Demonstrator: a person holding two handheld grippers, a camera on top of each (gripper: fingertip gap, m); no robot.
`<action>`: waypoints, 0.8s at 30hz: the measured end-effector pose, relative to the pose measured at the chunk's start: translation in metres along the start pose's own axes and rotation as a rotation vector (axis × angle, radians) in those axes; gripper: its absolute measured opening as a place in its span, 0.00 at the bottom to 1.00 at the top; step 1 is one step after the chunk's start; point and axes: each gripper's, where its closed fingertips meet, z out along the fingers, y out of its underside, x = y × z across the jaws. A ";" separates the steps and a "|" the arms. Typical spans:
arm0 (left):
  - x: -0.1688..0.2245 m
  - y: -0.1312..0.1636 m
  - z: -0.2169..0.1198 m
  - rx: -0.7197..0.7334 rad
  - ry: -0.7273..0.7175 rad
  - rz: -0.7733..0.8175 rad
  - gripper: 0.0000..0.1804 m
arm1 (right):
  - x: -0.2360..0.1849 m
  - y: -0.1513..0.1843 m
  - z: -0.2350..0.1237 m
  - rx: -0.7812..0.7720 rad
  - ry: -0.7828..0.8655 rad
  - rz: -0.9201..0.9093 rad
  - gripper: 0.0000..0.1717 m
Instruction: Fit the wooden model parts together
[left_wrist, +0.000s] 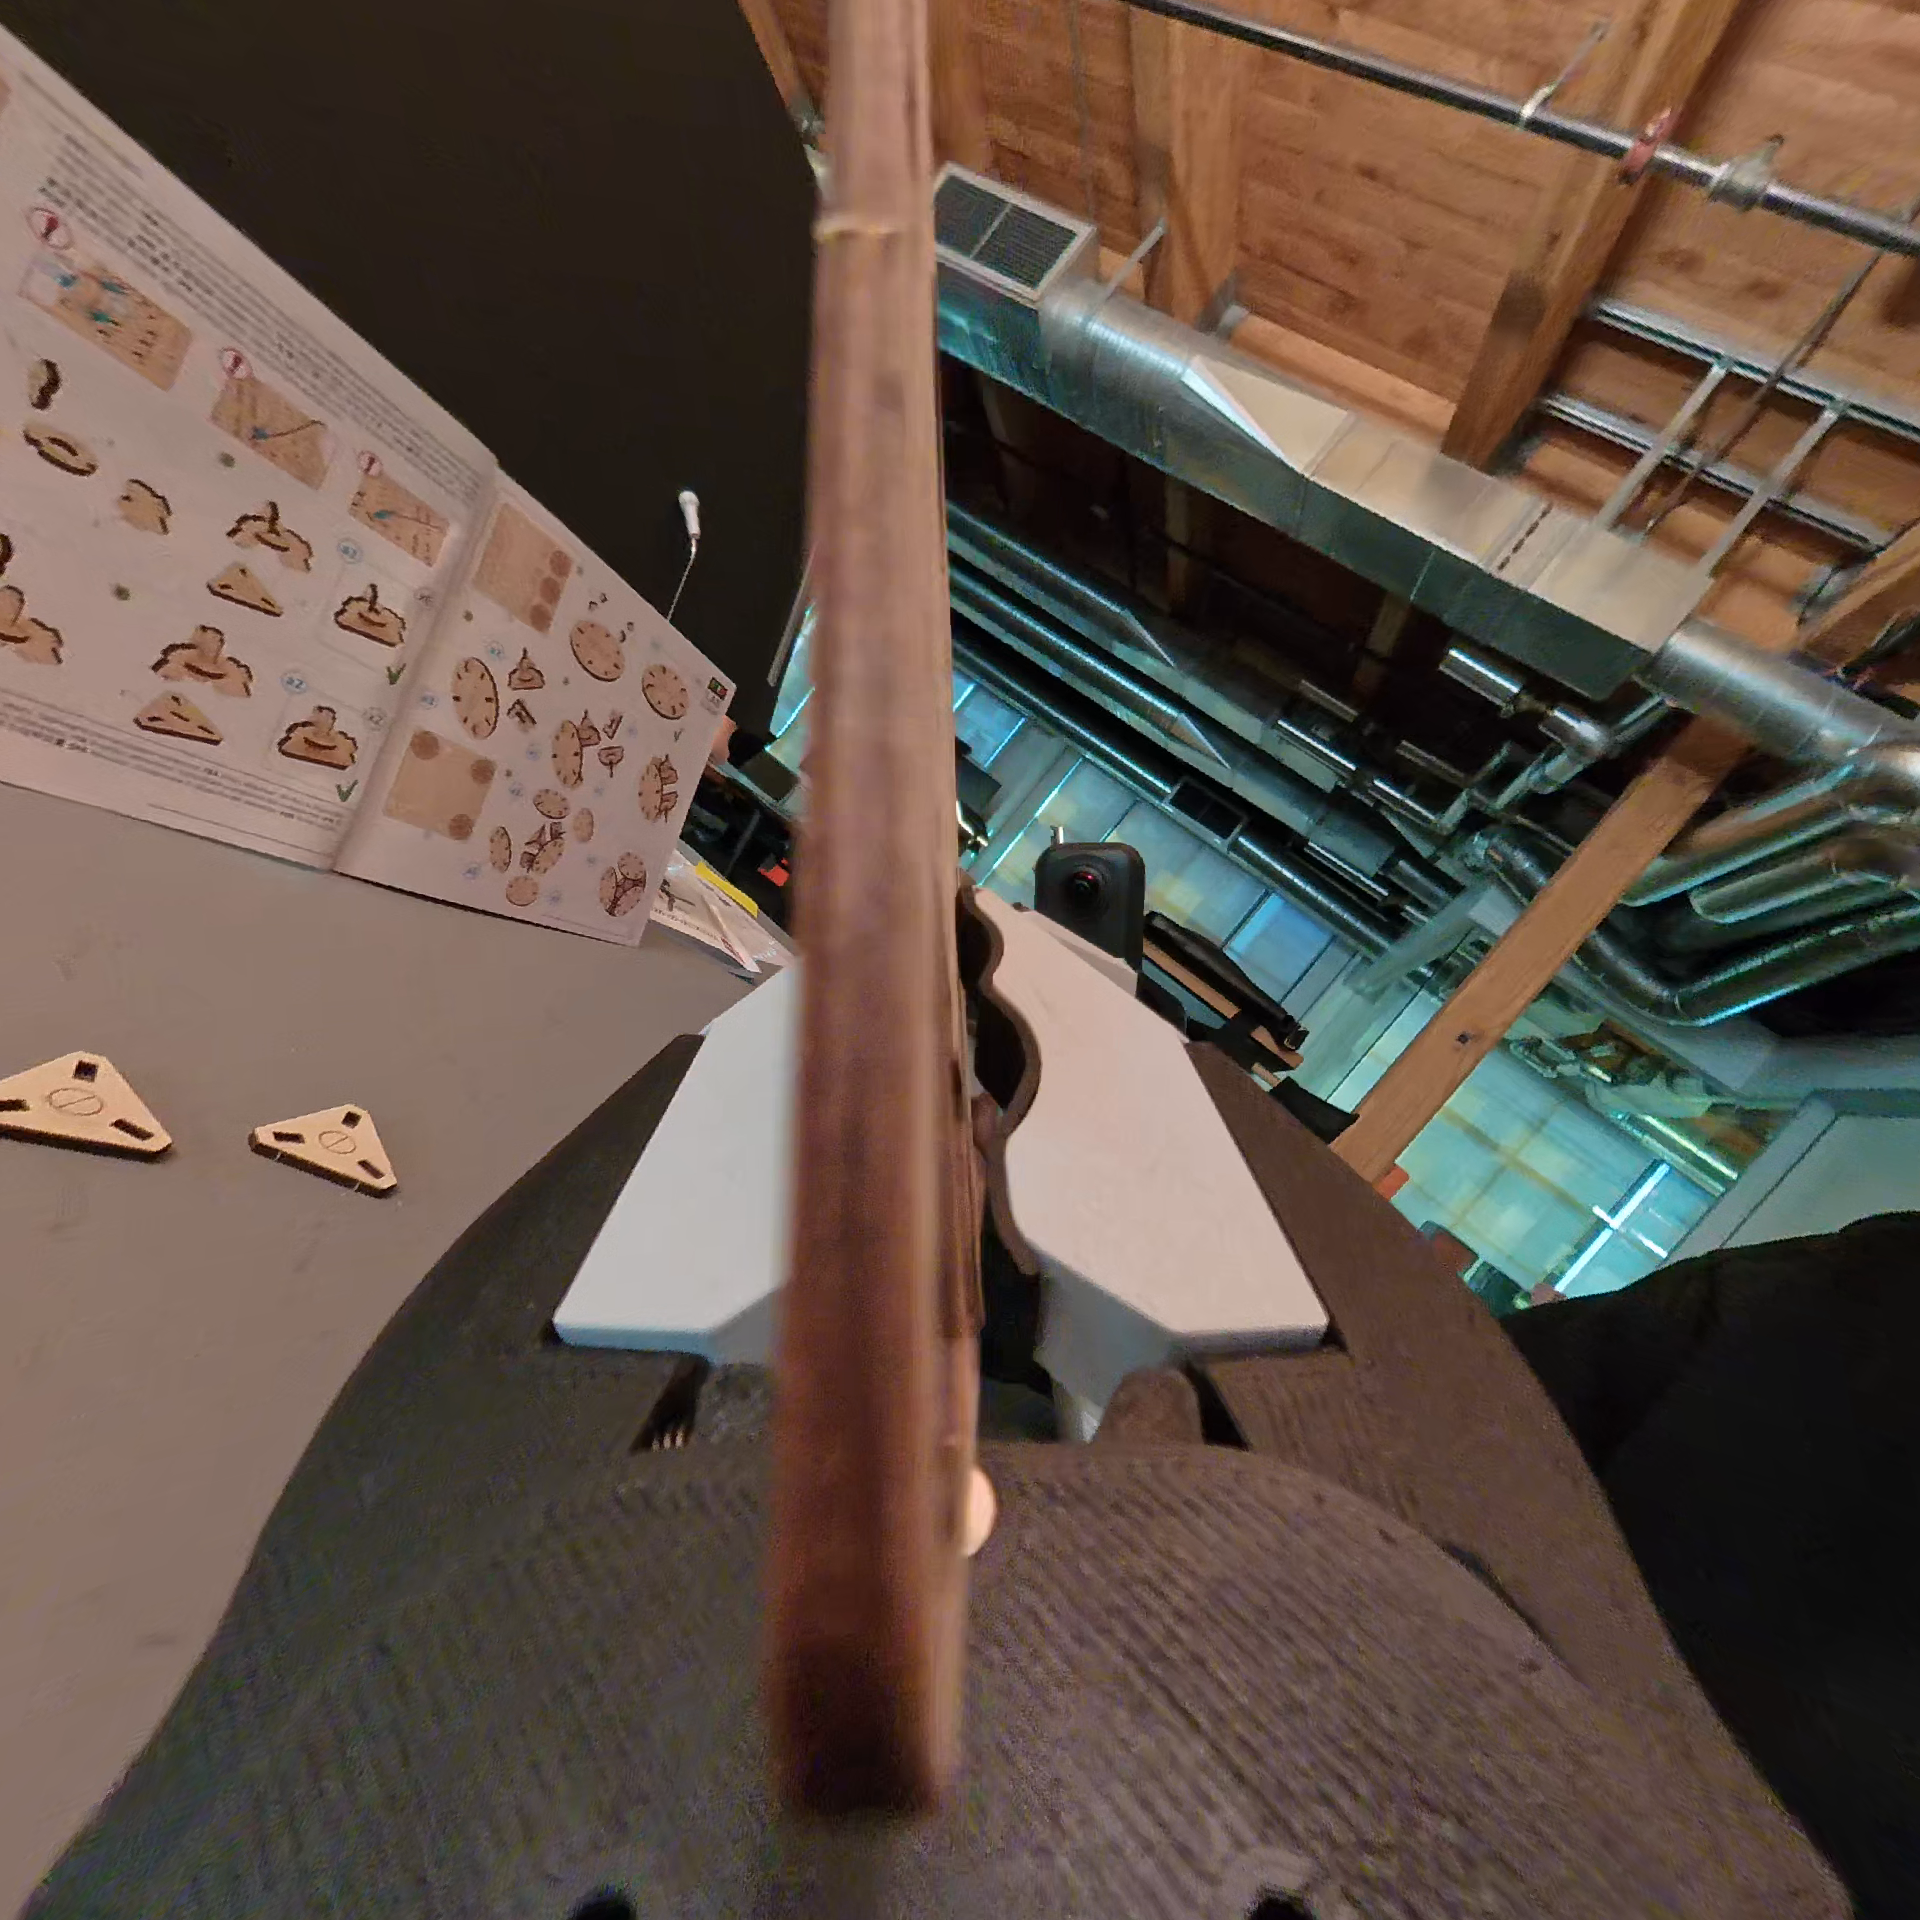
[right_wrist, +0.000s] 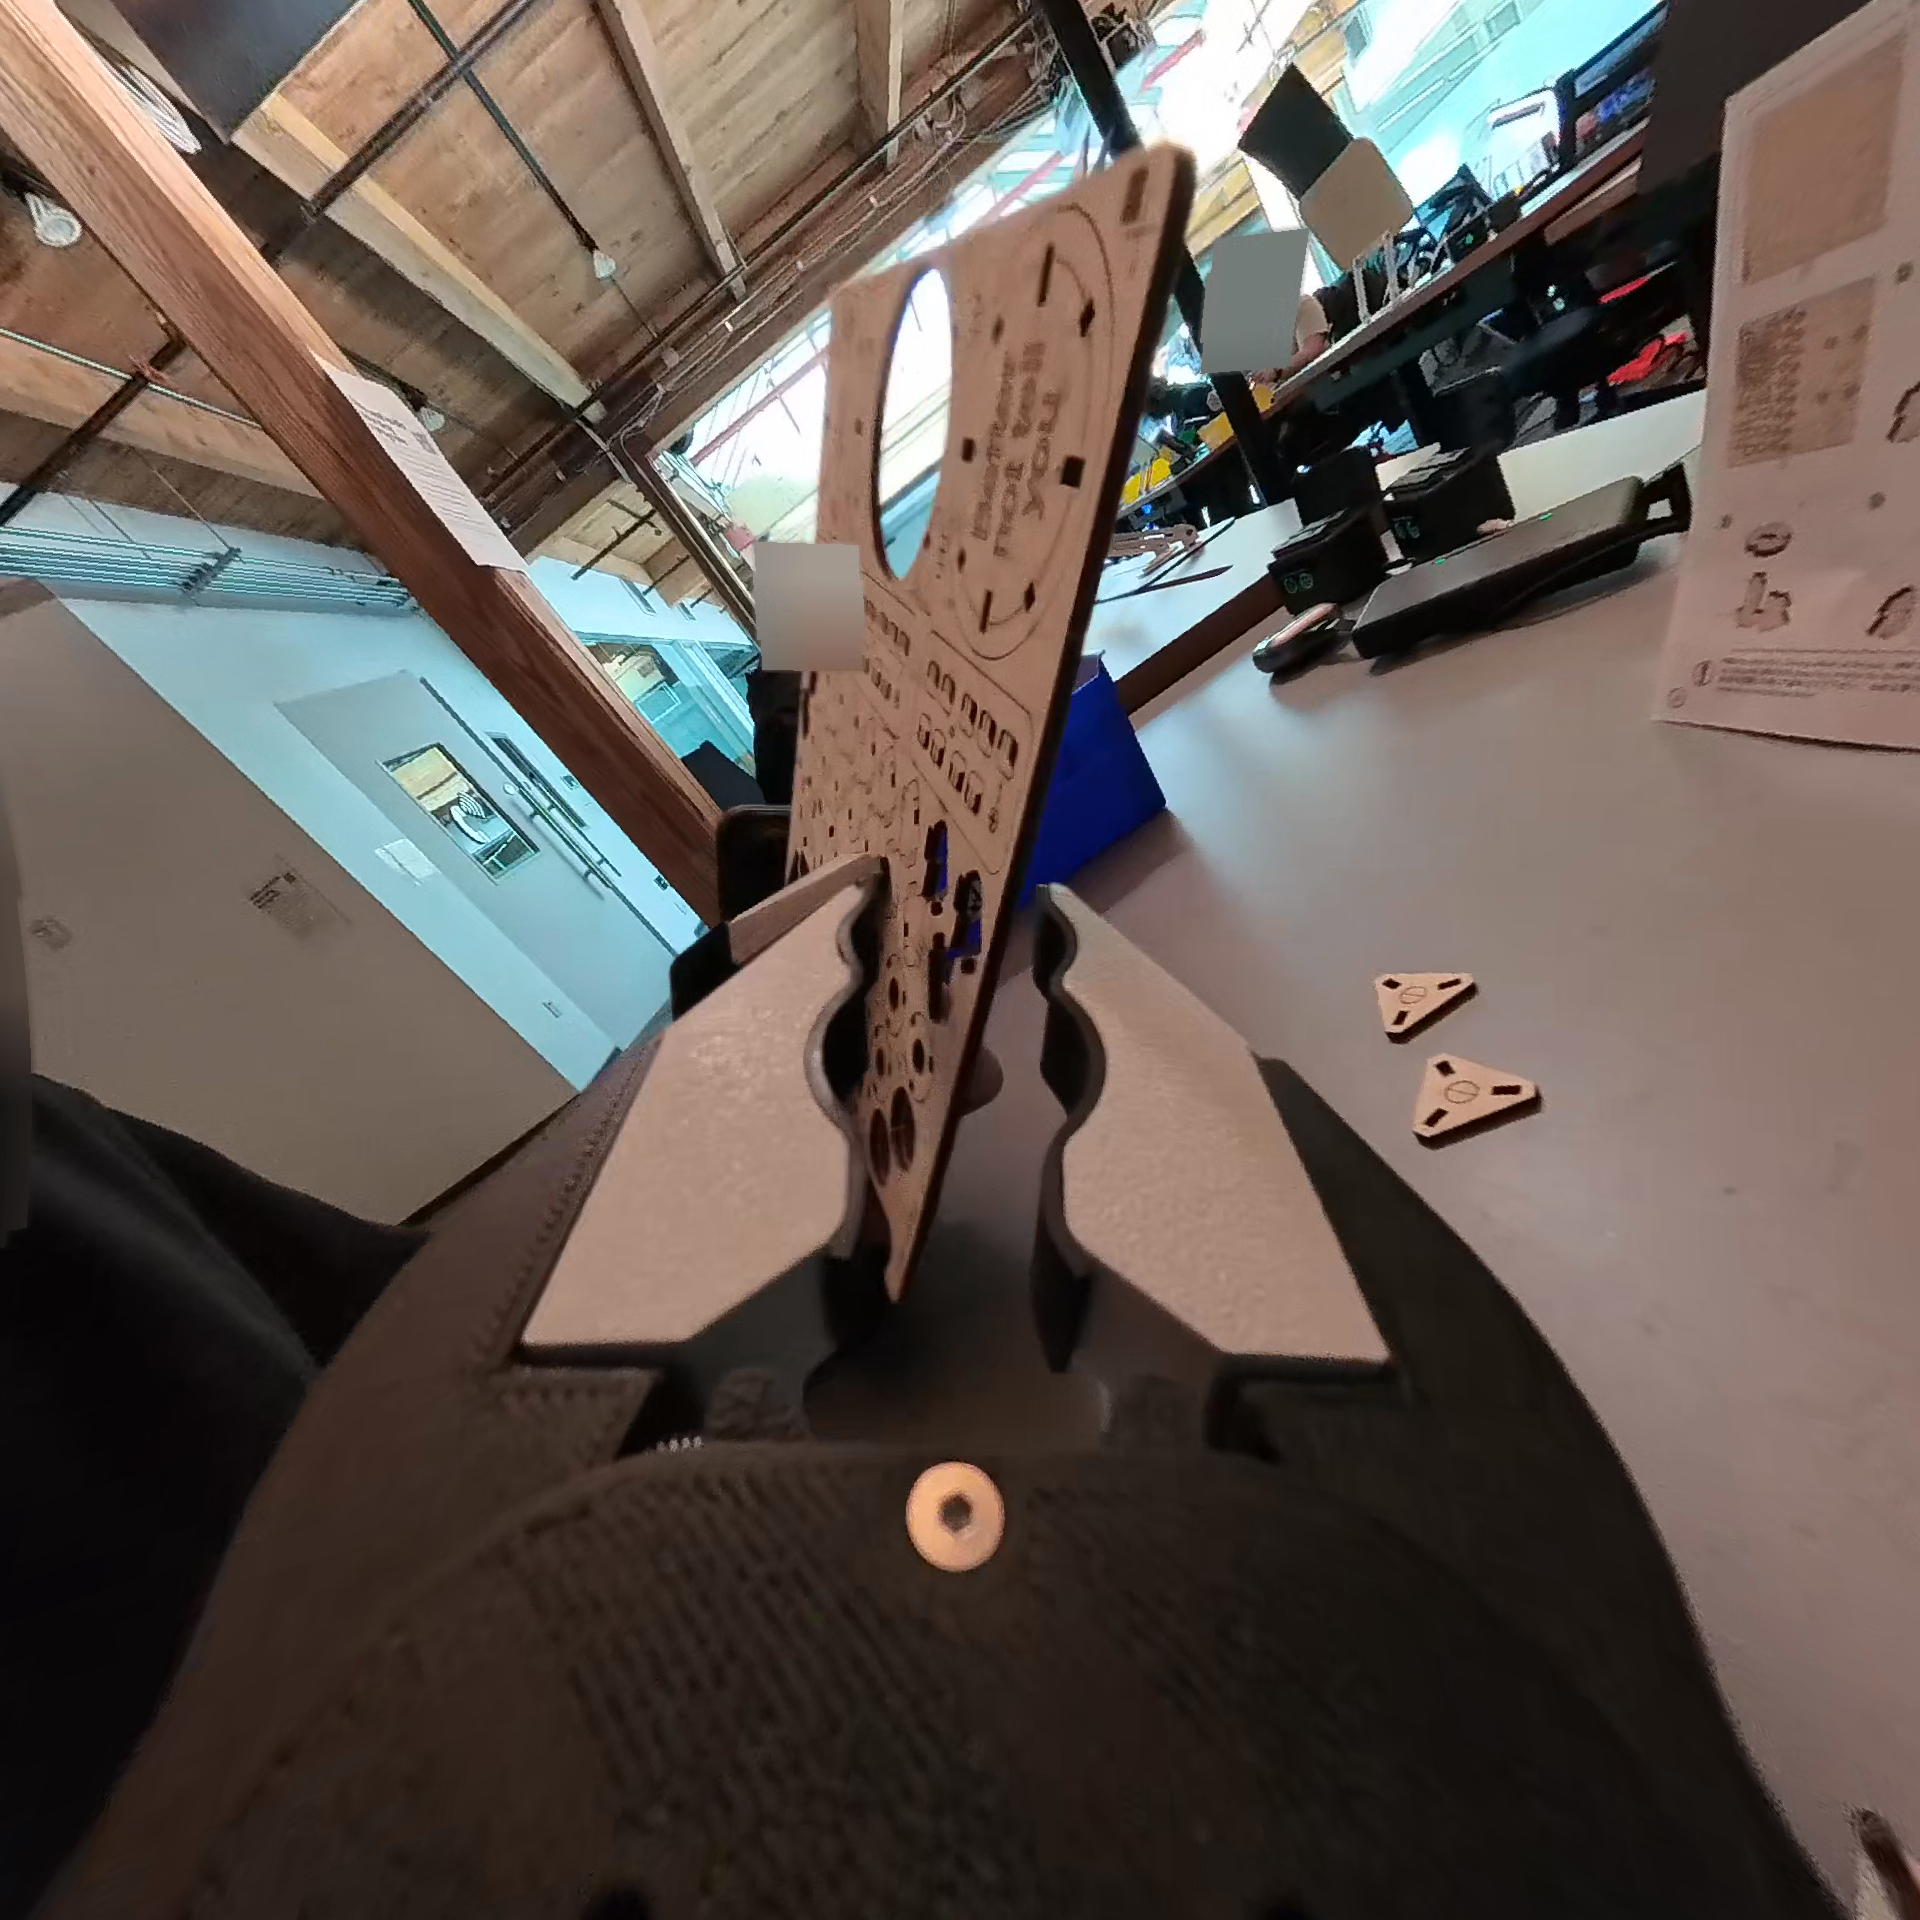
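L gripper (left_wrist: 883, 997) is clamping a thin wooden sheet (left_wrist: 873, 831) edge-on, both fingers (left_wrist: 686, 1174) pressing on it, sheet standing upright above the grey desk (left_wrist: 260, 987). R gripper (right_wrist: 951, 997) is sitting around the same sheet (right_wrist: 997, 499) w/ fingers (right_wrist: 1143, 1122) apart: the R one is clear of the wood, the L one looks to be touching it. Two triangular wooden pieces (right_wrist: 1444, 1049) are lying on the desk nearby, an open instruction booklet (left_wrist: 312, 582) propped beyond, a blue box (right_wrist: 1101, 790) behind the sheet.

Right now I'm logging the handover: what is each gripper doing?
Left gripper: closed on the wooden sheet, seen edge-on.
Right gripper: open; the sheet stands between its fingers, a gap showing.
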 end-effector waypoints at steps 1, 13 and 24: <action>-0.001 0.000 0.000 0.001 -0.004 -0.007 0.00 | 0.000 -0.001 -0.001 -0.003 -0.008 -0.001 0.13; 0.005 0.014 0.007 -0.055 0.004 0.002 0.10 | -0.012 0.005 -0.002 -0.073 -0.090 0.044 0.02; 0.005 0.019 0.008 -0.093 -0.044 0.124 0.00 | -0.002 0.009 -0.002 -0.105 -0.060 -0.011 0.06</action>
